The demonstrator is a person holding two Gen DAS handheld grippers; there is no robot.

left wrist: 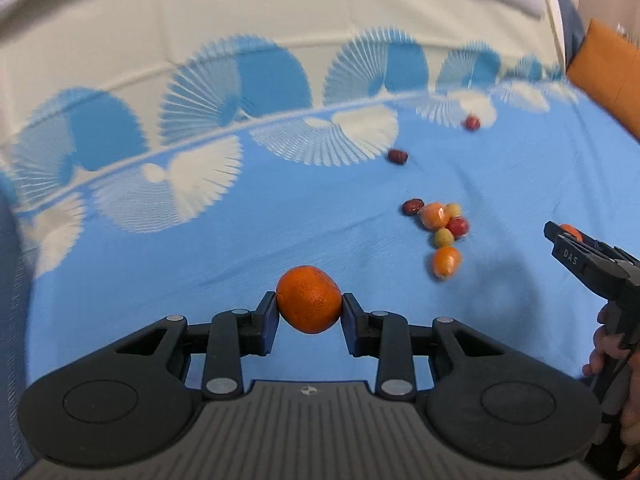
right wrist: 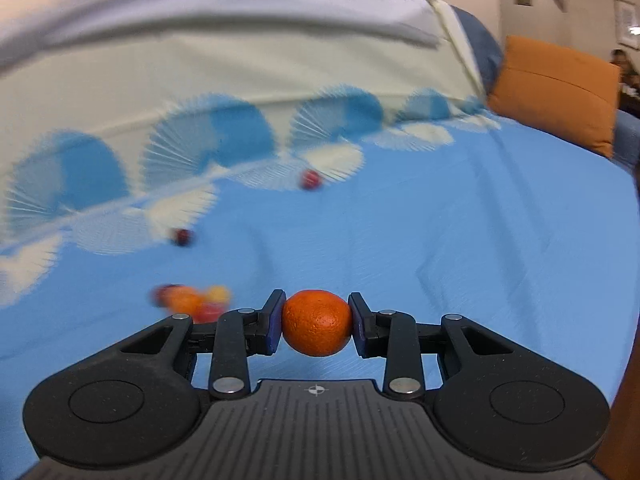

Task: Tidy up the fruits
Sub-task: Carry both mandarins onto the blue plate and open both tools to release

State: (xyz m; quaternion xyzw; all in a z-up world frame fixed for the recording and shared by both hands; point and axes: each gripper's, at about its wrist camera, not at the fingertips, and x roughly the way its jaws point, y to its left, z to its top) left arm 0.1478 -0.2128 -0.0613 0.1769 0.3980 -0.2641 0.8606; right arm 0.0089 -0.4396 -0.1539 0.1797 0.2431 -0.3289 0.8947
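Observation:
My left gripper (left wrist: 309,307) is shut on an orange mandarin (left wrist: 309,299) and holds it above the blue cloth (left wrist: 200,264). My right gripper (right wrist: 317,317) is shut on another orange mandarin (right wrist: 317,322); it also shows at the right edge of the left wrist view (left wrist: 560,238). A cluster of small fruits (left wrist: 440,228) lies on the cloth ahead right of my left gripper: orange, yellow-green, red and dark red ones. In the right wrist view the cluster (right wrist: 192,300) is blurred, left of my gripper. Two dark red fruits (left wrist: 397,156) (left wrist: 472,123) lie apart, farther back.
The cloth has a white and blue fan pattern (left wrist: 224,80) toward the back. An orange cushion (right wrist: 556,96) stands at the far right. A person's hand (left wrist: 612,344) holds the right gripper's handle.

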